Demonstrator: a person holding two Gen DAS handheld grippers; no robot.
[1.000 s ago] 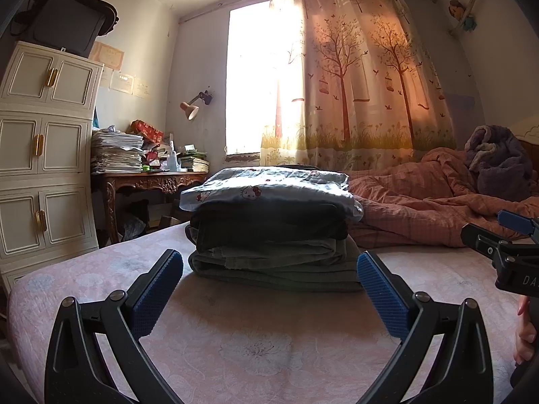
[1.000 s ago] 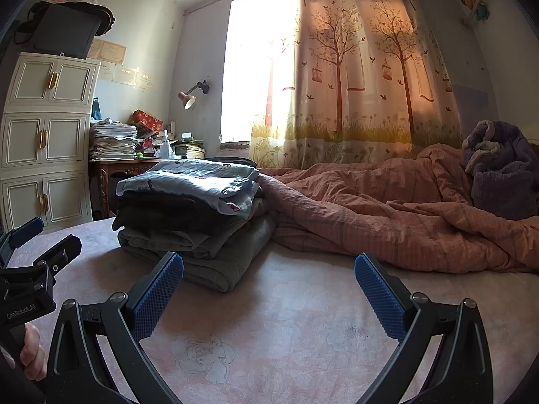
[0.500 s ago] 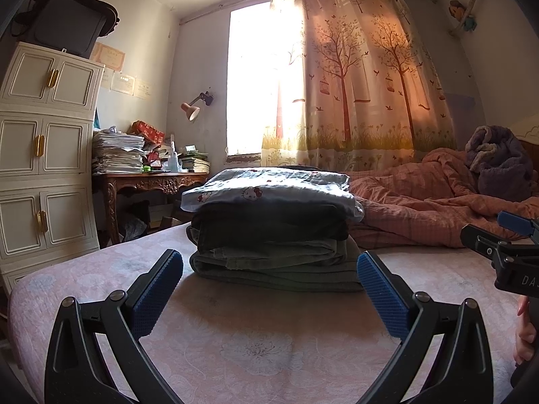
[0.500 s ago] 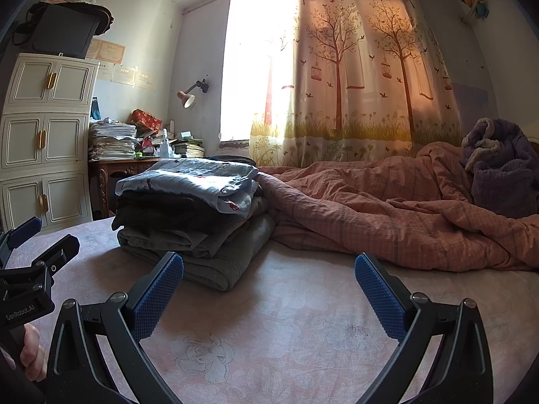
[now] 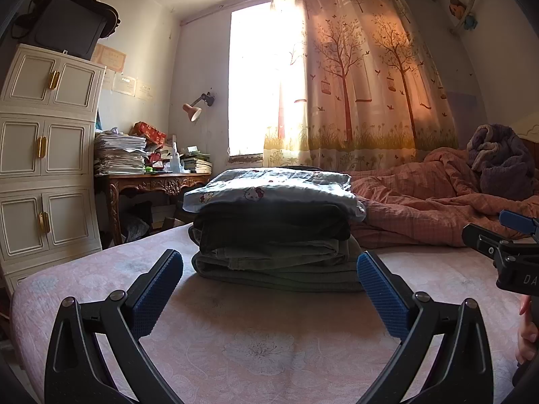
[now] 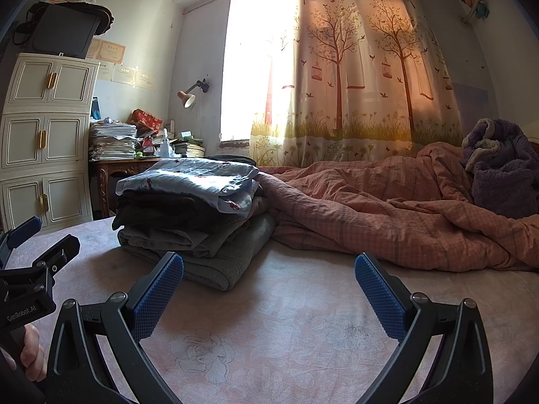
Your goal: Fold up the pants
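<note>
- Nothing has moved since the earlier frames: both grippers hover at the same height over the bed [image 5: 269, 346] and the stack [image 5: 276, 229] is as it was.
- Left gripper [image 5: 269, 269]: fingers spread wide and empty, blue pads facing each other over the pink floral sheet.
- Seen from the left wrist, the stack of folded clothes lies straight ahead, beyond the fingertips and centred in the gap between them, not touching either finger.
- Right gripper [image 6: 268, 269]: fingers likewise wide apart, holding nothing.
- From the right wrist, the stack [image 6: 192, 222] sits ahead and to the left, past the left finger [image 6: 158, 296]; bare sheet lies between the two fingers.
- Stack, top to bottom: a pale printed garment [image 5: 273, 188], a dark folded piece, then grey-green folded pants [image 5: 276, 262] at the bottom, resting on the bed.
- Just right of the stack, a rumpled pink quilt [image 6: 387, 208] touches its side; a purple blanket [image 6: 502, 171] lies on the far right.
- Each gripper shows at the edge of the other's view, with a hand [image 6: 32, 353] on the handle.
</note>
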